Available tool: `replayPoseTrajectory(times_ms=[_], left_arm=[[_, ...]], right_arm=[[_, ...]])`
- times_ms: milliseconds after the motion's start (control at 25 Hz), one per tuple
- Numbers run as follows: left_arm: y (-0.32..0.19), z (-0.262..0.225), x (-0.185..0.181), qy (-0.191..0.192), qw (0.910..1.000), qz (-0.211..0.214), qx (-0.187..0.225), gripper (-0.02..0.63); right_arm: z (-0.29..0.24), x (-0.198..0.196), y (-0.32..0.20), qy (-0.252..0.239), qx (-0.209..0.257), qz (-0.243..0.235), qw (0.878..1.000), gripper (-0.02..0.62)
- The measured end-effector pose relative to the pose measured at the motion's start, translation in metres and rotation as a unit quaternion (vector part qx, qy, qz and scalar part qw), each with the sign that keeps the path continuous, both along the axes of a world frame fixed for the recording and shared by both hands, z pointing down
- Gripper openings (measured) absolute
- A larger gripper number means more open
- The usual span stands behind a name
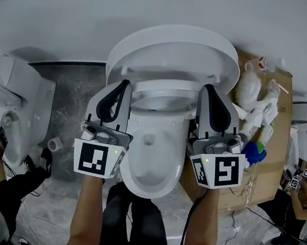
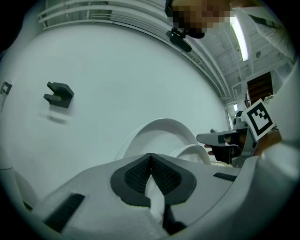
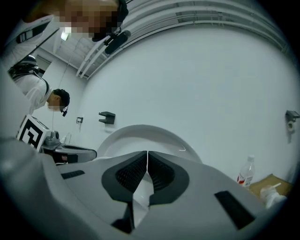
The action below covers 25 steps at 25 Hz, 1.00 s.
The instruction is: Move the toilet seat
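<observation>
A white toilet stands against the wall with its lid raised. The seat ring sits just below the lid, over the bowl's back. My left gripper is shut, its tip at the ring's left side. My right gripper is shut at the ring's right side. Whether either tip touches the ring I cannot tell. In the left gripper view the shut gripper points at the lid and the seat ring. The right gripper view has the shut gripper in front of the lid.
Another white toilet stands at the left. A cardboard box with bottles and bags is close on the right. A dark bracket hangs on the wall. A person crouches at the lower left, and a hand shows at the right.
</observation>
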State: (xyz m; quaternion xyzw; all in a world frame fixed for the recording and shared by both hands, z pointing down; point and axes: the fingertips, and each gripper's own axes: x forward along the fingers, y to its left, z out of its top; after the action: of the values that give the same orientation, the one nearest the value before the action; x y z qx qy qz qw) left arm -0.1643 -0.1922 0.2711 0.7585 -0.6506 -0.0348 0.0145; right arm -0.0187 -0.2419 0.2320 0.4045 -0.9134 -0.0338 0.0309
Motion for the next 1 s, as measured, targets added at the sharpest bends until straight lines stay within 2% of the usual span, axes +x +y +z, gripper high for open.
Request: replayPoseTrajectory(times_ms=[200,360,720,1000], left_arm=[[0.017,-0.007,0.013,-0.001,0.9998,0.019,0.011,0.011],[0.038,-0.005,0.031,0.014,0.9992,0.038,-0.003,0.009],[0.088,0.012,0.065,0.003,0.9974,0.071,-0.009,0.009],[0.126,0.038,0.07,0.0,0.9973,0.068,-0.027,0.009]], right_arm=[[-0.004,0.002,0.035,-0.006,-0.003,-0.009,1.0,0.017],[0.01,0.007,0.064,0.001,-0.019,-0.01,1.0,0.015],[0.042,0.024,0.12,0.009,-0.044,0.003,0.999,0.012],[0.068,0.02,0.153,0.015,-0.058,-0.004,0.998,0.012]])
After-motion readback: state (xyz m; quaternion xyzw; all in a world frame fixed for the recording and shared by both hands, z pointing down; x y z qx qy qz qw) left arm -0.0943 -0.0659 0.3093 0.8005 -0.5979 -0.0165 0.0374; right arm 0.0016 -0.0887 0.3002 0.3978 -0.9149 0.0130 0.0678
